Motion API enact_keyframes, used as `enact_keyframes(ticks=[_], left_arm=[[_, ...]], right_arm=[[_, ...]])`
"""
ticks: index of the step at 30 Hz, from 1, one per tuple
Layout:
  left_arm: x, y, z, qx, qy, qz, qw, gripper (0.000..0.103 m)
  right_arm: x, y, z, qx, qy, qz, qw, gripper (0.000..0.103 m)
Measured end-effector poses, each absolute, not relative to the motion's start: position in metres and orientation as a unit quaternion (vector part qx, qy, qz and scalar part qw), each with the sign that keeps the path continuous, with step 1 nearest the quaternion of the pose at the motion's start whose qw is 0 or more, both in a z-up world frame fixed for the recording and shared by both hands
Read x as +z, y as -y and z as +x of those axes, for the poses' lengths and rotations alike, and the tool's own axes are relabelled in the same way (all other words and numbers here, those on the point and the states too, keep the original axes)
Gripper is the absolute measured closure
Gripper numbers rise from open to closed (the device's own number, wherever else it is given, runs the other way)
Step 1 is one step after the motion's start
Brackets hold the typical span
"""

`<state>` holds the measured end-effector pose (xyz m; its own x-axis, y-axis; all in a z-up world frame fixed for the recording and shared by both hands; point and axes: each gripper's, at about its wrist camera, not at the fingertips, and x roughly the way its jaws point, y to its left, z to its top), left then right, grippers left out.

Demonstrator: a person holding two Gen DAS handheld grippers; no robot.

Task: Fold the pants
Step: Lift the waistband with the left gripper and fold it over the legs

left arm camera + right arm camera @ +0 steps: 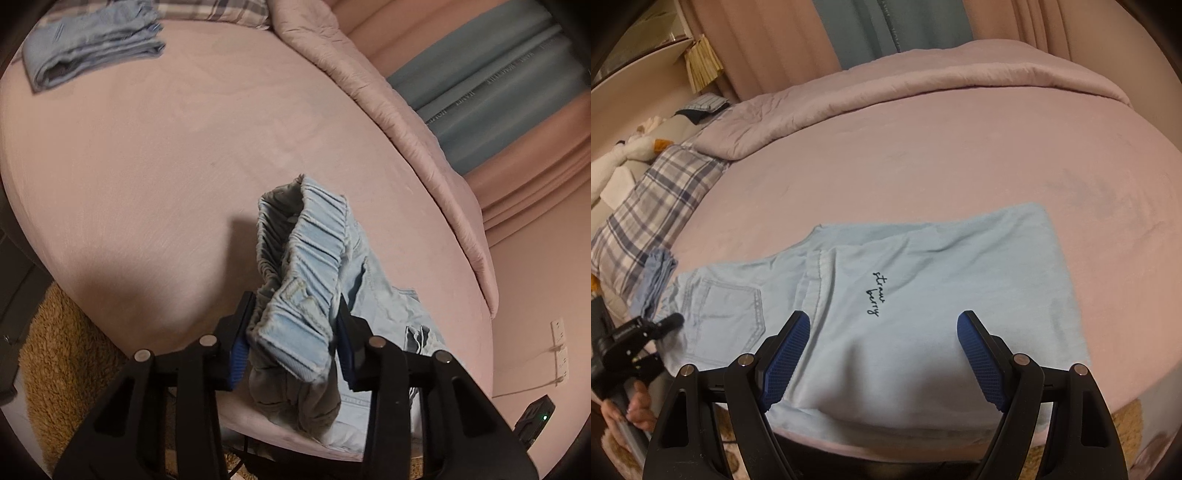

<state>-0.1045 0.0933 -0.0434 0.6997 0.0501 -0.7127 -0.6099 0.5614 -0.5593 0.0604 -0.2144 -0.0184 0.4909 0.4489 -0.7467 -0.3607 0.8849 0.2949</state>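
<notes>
Denim fills both views on the pink bed (960, 155). Your left gripper (291, 332) has its blue pads pressed on the gathered elastic waistband (314, 251) of the light-blue pants (923, 295), the bunched band standing up between the fingers and lifted off the sheet near the bed's near edge. The rest of the pants lies flat across the near part of the mattress in the right wrist view, a back pocket (727, 314) toward the left and dark script stitching (877, 293) near the middle, the far hem well short of the rolled-back quilt (923, 81). Your right gripper (882, 358) hovers over the cloth with its fingers wide apart and nothing between them, the pads clear of the fabric as far as the view shows. At the lower left of that view your hand (631, 410) grips the handle of the left tool. A folded blue garment (92, 44) lies apart at the far side of the bed, just beside a plaid pillow (653, 206). Pink and teal curtains (871, 29) hang behind the bed.
</notes>
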Motion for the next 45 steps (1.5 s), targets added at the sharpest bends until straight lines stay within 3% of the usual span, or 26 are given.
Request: enact_keyframes(ticks=[21,45], left_arm=[[-0.003,-0.053,-0.076,0.135,-0.323,-0.36,0.865,0.069],[-0.002,-0.023,-0.04,0.091,-0.346,-0.306,0.882,0.07]], right_arm=[[-0.017,0.228,0.058,0.217,-0.443,0.073,0.867,0.021],[-0.018,0.236,0.06,0.22,-0.445,0.096,0.863,0.021]])
